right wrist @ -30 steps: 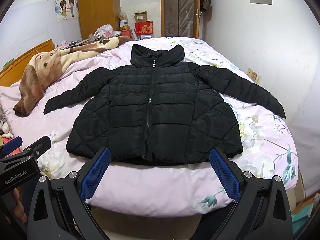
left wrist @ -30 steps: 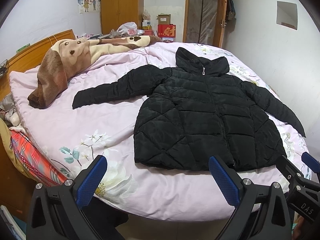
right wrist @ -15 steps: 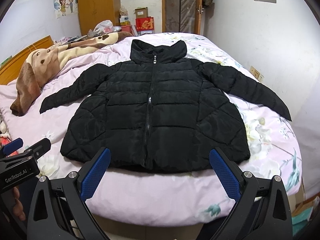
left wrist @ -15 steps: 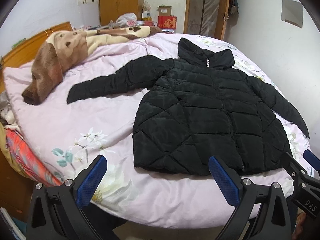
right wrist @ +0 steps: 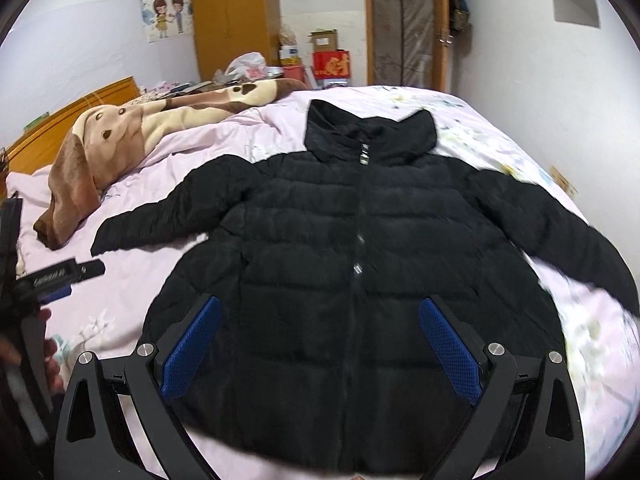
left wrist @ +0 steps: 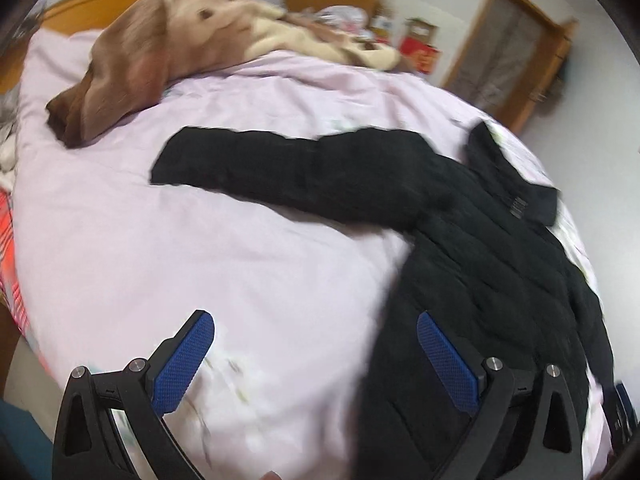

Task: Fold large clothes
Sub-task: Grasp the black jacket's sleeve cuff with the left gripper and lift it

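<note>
No fold has been made yet, as far as I can judge: the black jacket (right wrist: 360,264) lies spread face-up across the centre of the right wrist view, zipped, collar toward the top of the frame, both sleeves stretched out flat on the pink bedspread (right wrist: 132,280). My right gripper (right wrist: 320,344) sits at the bottom of that frame with its blue pads (right wrist: 450,346) set wide apart, poised over the jacket's hem and holding nothing. My left gripper (left wrist: 316,360), at the bottom of the blurred left wrist view, is likewise spread wide and empty; one pad (left wrist: 182,362) shows against bare bedspread, the other against the jacket's side edge. In that view the jacket (left wrist: 480,272) fills the right half, and its sleeve (left wrist: 280,172) reaches toward centre left. A brown plush blanket (right wrist: 120,140) lies at upper left, apart from the sleeve cuff. A hand (right wrist: 48,344) shows at the left edge, on the left gripper's body. Everything remains: sleeves folded inward, then the body folded over. I judge the sleeve in the left wrist view the likely first grasp.
</note>
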The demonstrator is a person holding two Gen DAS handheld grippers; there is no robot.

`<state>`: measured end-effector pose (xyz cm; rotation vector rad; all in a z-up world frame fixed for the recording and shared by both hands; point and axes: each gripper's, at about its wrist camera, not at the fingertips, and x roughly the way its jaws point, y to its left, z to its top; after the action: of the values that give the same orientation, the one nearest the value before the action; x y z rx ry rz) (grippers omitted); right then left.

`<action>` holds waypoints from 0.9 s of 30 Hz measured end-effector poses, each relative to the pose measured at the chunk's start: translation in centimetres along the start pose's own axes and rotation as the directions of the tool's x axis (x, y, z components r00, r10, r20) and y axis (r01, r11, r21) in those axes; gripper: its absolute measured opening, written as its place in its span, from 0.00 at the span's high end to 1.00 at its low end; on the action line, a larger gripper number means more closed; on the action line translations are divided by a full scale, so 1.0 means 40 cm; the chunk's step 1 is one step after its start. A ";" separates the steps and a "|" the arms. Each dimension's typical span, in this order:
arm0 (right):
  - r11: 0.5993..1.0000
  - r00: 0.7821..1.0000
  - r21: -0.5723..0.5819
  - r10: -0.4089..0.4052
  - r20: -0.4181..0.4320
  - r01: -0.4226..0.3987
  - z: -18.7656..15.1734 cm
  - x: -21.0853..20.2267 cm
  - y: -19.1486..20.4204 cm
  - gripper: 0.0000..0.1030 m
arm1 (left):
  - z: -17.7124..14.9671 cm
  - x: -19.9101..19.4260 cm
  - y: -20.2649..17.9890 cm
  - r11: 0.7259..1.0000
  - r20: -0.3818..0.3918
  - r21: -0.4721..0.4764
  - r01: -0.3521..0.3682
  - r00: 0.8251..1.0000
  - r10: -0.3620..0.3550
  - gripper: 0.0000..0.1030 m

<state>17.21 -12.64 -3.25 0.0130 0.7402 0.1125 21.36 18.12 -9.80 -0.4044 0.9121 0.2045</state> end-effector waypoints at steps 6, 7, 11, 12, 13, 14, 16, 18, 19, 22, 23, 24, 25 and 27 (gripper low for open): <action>0.997 0.998 -0.060 0.055 -0.011 -0.055 0.058 0.119 0.063 0.04 | 0.134 0.168 0.122 0.989 -0.035 -0.135 -0.057 0.998 0.053 0.00; 0.996 0.998 -0.068 0.059 -0.020 -0.060 0.065 0.138 0.072 0.04 | 0.157 0.203 0.142 0.986 -0.039 -0.152 -0.070 0.997 0.064 0.00; 0.990 0.995 -0.109 0.081 -0.056 -0.086 0.079 0.210 0.116 0.04 | 0.218 0.304 0.195 0.970 -0.069 -0.210 -0.120 0.992 0.108 0.00; 0.989 0.994 -0.118 0.083 -0.065 -0.090 0.081 0.224 0.126 0.04 | 0.231 0.330 0.204 0.966 -0.088 -0.219 -0.140 0.988 0.123 0.00; 0.987 0.993 -0.127 0.089 -0.075 -0.098 0.082 0.241 0.139 0.04 | 0.238 0.346 0.208 0.966 -0.092 -0.224 -0.130 0.989 0.112 0.01; 0.986 0.992 -0.130 0.096 -0.080 -0.106 0.081 0.247 0.145 0.04 | 0.247 0.367 0.215 0.965 -0.097 -0.233 -0.116 0.991 0.096 0.01; 0.983 0.990 -0.140 0.106 -0.095 -0.119 0.081 0.268 0.161 0.04 | 0.263 0.406 0.225 0.960 -0.113 -0.262 -0.102 0.991 0.075 0.01; 0.980 0.988 -0.155 0.112 -0.107 -0.128 0.082 0.290 0.179 0.04 | 0.273 0.435 0.235 0.952 -0.116 -0.294 -0.085 0.992 0.053 0.01; 0.978 0.987 -0.161 0.113 -0.113 -0.130 0.083 0.299 0.186 0.04 | 0.278 0.445 0.241 0.945 -0.116 -0.317 -0.082 0.992 0.047 0.01; 0.975 0.986 -0.172 0.119 -0.120 -0.138 0.087 0.320 0.205 0.04 | 0.300 0.474 0.265 0.920 -0.106 -0.386 -0.065 0.994 0.025 0.01; 0.975 0.985 -0.175 0.120 -0.120 -0.140 0.089 0.326 0.209 0.04 | 0.309 0.479 0.268 0.917 -0.101 -0.394 -0.067 0.994 0.029 0.04; 0.974 0.985 -0.178 0.121 -0.121 -0.142 0.090 0.331 0.213 0.04 | 0.317 0.481 0.267 0.916 -0.091 -0.395 -0.068 0.995 0.034 0.09; 0.973 0.985 -0.181 0.121 -0.124 -0.142 0.092 0.336 0.217 0.04 | 0.327 0.479 0.264 0.917 -0.078 -0.393 -0.071 0.996 0.044 0.16; 0.972 0.984 -0.186 0.120 -0.129 -0.142 0.095 0.345 0.225 0.04 | 0.341 0.478 0.256 0.921 -0.069 -0.382 -0.075 0.996 0.053 0.30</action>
<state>29.02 -2.12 -9.25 -0.1321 0.8424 0.3140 39.23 33.22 -20.27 -0.7487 0.9434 0.4380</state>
